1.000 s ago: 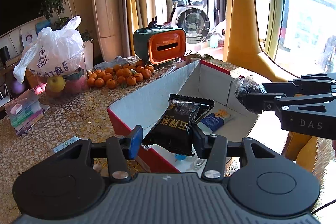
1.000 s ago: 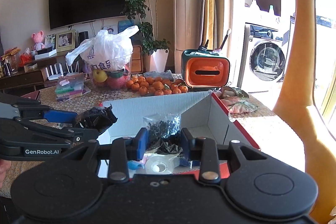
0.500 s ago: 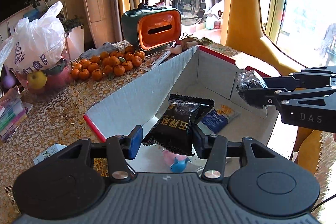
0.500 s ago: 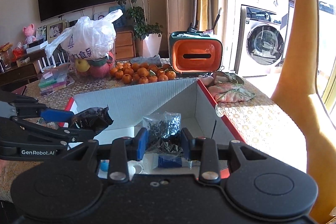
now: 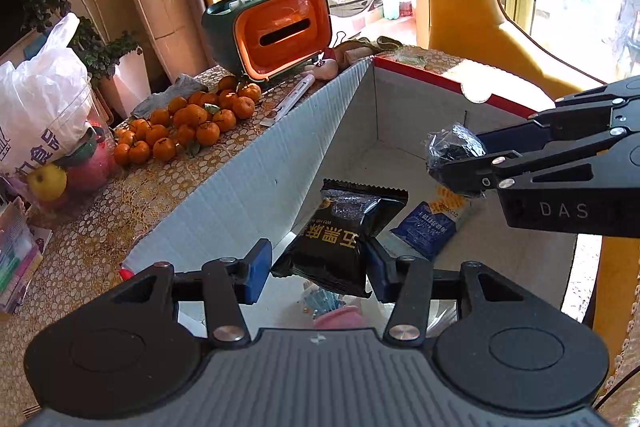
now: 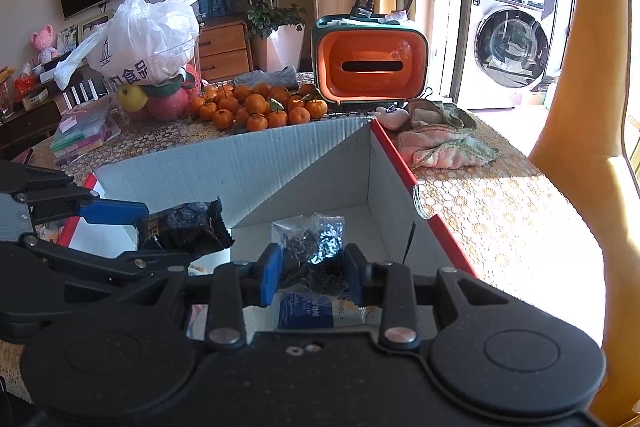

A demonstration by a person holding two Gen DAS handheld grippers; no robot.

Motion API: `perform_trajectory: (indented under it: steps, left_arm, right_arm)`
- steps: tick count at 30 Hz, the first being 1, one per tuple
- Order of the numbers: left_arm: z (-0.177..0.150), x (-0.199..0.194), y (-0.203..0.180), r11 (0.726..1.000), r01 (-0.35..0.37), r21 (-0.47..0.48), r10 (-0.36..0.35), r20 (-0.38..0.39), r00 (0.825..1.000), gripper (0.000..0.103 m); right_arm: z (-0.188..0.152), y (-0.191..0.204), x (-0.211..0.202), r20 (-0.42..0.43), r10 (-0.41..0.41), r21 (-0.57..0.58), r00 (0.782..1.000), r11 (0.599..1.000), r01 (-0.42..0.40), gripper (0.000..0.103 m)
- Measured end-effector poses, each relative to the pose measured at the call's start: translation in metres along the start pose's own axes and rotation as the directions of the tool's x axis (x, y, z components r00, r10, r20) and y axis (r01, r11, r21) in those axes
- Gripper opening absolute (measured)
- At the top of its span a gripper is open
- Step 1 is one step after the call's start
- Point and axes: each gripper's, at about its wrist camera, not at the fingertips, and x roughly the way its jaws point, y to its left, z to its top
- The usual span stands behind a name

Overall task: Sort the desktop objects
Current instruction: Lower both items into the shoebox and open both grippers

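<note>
My left gripper (image 5: 316, 269) is shut on a black snack packet (image 5: 342, 239) and holds it over the open white cardboard box (image 5: 256, 183) with red edges. From the right, my right gripper (image 5: 460, 167) reaches over the same box, shut on a clear bag of dark bits (image 5: 452, 147). In the right wrist view that clear bag (image 6: 310, 247) sits between the right gripper (image 6: 310, 269), and the left gripper (image 6: 152, 231) holds the black packet (image 6: 188, 227) at the left. A blue sachet (image 5: 434, 223) lies on the box floor.
Behind the box the table carries a pile of mandarins (image 5: 188, 129), an orange and green tissue box (image 5: 280, 31), a white plastic bag over fruit (image 6: 144, 39) and crumpled cloths (image 6: 444, 139). A pink item (image 5: 344, 319) and a small blue item lie in the box.
Both grippers have moved forward over the box, each keeping its packet. The box interior now fills more of both views.
</note>
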Motion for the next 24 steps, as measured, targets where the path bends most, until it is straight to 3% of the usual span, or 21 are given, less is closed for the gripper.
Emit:
perform_trajectory:
  steps: [12, 24]
  left_arm:
    - [0.006, 0.035, -0.006, 1.000, 0.025, 0.014, -0.023, -0.105, 0.994, 0.049]
    - [0.012, 0.060, -0.011, 0.997, 0.069, 0.034, -0.059, -0.247, 0.967, 0.049]
  right_arm:
    - [0.013, -0.011, 0.033, -0.079, -0.020, 0.007, 0.997, 1.000, 0.021, 0.033]
    - [0.017, -0.009, 0.060, -0.188, -0.039, -0.027, 0.981, 0.999, 0.034, 0.033]
